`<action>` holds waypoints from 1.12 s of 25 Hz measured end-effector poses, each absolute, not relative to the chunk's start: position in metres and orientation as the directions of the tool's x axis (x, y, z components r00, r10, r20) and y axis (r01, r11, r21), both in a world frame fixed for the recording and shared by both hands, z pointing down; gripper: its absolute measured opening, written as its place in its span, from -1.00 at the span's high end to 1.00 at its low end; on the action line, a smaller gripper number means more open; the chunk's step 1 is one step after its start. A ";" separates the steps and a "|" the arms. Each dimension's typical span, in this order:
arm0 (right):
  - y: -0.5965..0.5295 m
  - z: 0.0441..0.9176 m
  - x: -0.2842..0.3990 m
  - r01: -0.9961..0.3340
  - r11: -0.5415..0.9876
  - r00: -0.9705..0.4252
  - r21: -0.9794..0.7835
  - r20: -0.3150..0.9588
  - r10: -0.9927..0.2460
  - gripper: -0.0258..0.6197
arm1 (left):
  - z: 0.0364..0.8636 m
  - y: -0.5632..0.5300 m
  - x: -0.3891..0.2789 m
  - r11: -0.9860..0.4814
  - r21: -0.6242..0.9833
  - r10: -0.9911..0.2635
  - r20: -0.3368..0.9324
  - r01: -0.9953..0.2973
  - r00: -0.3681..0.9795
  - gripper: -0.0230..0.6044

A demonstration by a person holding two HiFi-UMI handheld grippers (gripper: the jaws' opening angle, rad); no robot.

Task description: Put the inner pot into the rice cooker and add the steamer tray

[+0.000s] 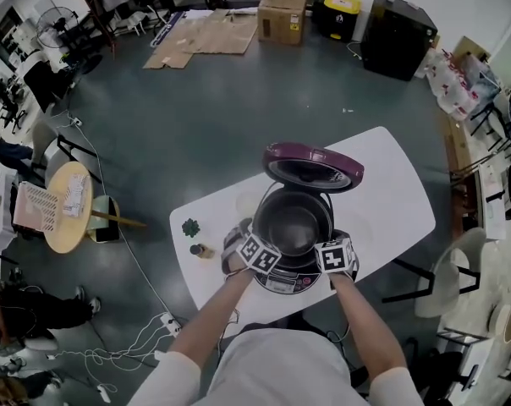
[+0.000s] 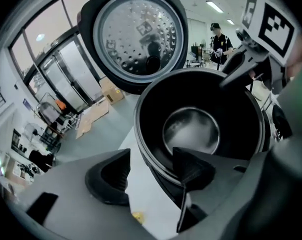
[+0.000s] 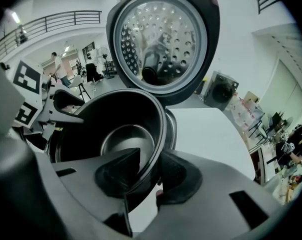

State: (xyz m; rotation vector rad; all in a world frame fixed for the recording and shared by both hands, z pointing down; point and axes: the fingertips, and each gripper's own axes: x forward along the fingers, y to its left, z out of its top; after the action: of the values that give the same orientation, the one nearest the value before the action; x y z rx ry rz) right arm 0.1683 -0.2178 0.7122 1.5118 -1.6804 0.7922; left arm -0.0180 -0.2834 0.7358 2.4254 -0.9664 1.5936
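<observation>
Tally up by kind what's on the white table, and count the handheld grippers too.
rice cooker: 1
inner pot: 1
grippers: 2, the left gripper and the right gripper
small dark green item: 1
small brown item: 1
pale round item, too faint to name: 1
Total: 7

Maroon lid (image 1: 314, 164), black pot (image 1: 291, 223), white table (image 1: 392, 191).
</observation>
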 end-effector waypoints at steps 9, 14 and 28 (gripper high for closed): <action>-0.224 0.720 0.172 -0.969 0.180 0.048 0.166 0.849 -0.526 0.32 | 0.745 -0.288 -0.025 -0.781 -0.190 -0.421 0.864 -0.595 0.277 -0.28; -0.220 0.715 0.171 -0.973 0.168 0.038 0.156 0.831 -0.554 0.26 | 0.725 -0.287 -0.032 -0.746 -0.123 -0.440 0.829 -0.654 0.346 -0.19; -0.191 0.673 0.147 -0.982 0.123 0.028 0.145 0.748 -0.663 0.26 | 0.671 -0.242 -0.042 -0.753 0.054 -0.434 0.708 -0.655 0.557 -0.13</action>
State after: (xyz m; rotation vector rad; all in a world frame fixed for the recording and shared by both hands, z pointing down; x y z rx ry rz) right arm 0.1467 -0.1907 0.6735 1.6102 -1.7062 0.5806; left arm -0.0423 -0.2424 0.6710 2.4830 -0.8968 1.0034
